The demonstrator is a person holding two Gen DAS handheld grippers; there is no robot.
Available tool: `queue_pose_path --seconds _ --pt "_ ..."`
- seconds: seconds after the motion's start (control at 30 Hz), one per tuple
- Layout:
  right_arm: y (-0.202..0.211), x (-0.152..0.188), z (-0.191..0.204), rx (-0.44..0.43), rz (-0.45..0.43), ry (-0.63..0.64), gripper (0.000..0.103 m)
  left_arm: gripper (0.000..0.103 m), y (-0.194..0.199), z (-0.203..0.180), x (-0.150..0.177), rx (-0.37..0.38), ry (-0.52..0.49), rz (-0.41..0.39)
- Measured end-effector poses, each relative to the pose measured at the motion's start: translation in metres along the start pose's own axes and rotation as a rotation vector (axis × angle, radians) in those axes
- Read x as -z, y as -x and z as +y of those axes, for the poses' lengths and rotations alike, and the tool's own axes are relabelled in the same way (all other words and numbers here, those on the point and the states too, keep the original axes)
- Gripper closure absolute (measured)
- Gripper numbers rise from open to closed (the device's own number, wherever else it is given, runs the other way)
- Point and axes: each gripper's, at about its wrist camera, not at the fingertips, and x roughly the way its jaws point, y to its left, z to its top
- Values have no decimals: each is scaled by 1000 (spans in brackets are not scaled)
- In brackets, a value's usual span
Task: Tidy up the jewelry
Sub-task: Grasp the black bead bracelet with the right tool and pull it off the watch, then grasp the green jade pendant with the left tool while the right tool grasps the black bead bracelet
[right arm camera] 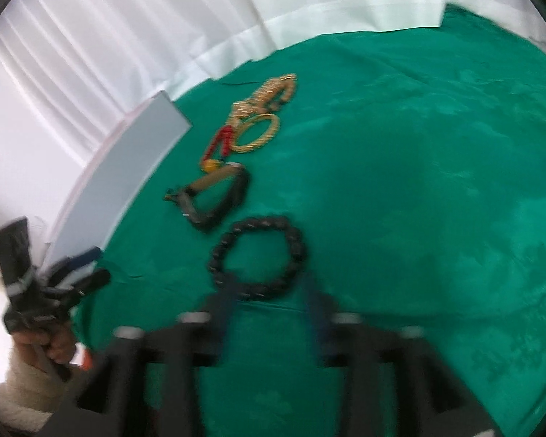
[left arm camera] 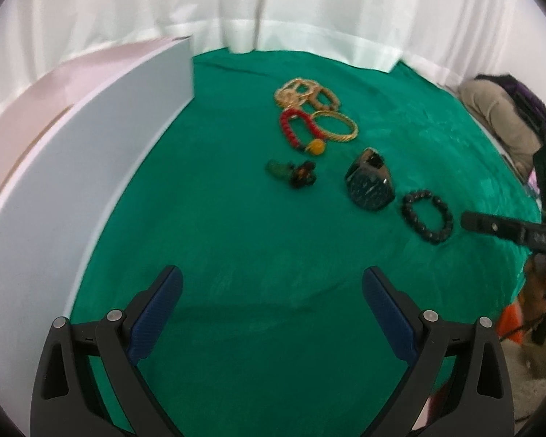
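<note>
1. Jewelry lies in a loose line on a green cloth [left arm camera: 236, 255] that covers the tabletop, with a white curtain [left arm camera: 273, 7] behind it.
2. At the far end sits a tangle of gold link bracelets [left arm camera: 305, 93]; just beside it are a gold bangle [left arm camera: 336, 127] and a red beaded bracelet [left arm camera: 295, 127] with a yellow bead.
3. Nearer lie a small dark green piece [left arm camera: 291, 173], too blurred to identify, and a dark wide cuff [left arm camera: 369, 185].
4. A black beaded bracelet [right arm camera: 258, 258] lies flat on the cloth at the near end of the line, just beside the cuff.
5. The right tool [right arm camera: 269, 291] has its fingers apart, one on each side of the near edge of the black beaded bracelet; the blurred view does not show whether they touch it.
6. The left tool [left arm camera: 273, 287] is spread wide over bare cloth, with nothing between its blue pads [left arm camera: 156, 313].
7. A white box [left arm camera: 91, 167] stands along the cloth's left edge.
8. A hand [right arm camera: 54, 346] with a cream sleeve holds the left tool's handle.
</note>
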Motion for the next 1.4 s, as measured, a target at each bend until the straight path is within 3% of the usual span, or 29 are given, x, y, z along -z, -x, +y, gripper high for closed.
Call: queue_pose_path --seconds 0.2,0.27,0.4,0.47,0.53,0.67,0.77,0.87,1.0,1.07,1.1,1.13,1.3,1.4 --pt "8 15 0 1 -23 3 45 5 -42 -21 -40 -2 -170 -7" --pt "11 19 1 2 -23 9 45 10 -62 -24 -49 -39 -208 1" --pt "17 23 1 16 -32 13 45 19 -83 -24 -56 -19 -232 -3" --pt "19 24 0 24 -34 15 45 44 -89 -24 -55 27 -239 4" --pt "22 24 1 34 -40 18 45 89 -86 -22 -56 84 -210 -2" --pt "27 21 11 46 -51 70 45 90 -62 -16 -48 101 -149 -34" --pt "23 16 33 2 -35 165 45 90 -35 -10 -38 103 -92 -59" --pt "3 8 58 -31 2 279 46 90 -10 -1 -28 100 -26 -67" --pt "-37 -3 78 28 84 414 48 90 13 18 -20 81 83 -56" --pt "-52 -3 81 82 137 451 68 90 22 25 -14 58 122 -47" --pt "-57 -3 82 115 154 465 83 90 28 30 -10 45 143 -43" --pt "-56 -3 83 144 146 477 91 90 34 34 -7 35 160 -41" --pt "-19 -20 84 59 110 364 91 90 72 50 2 9 208 -61" --pt "18 -42 98 -78 63 292 91 90 110 69 2 -3 238 -106"
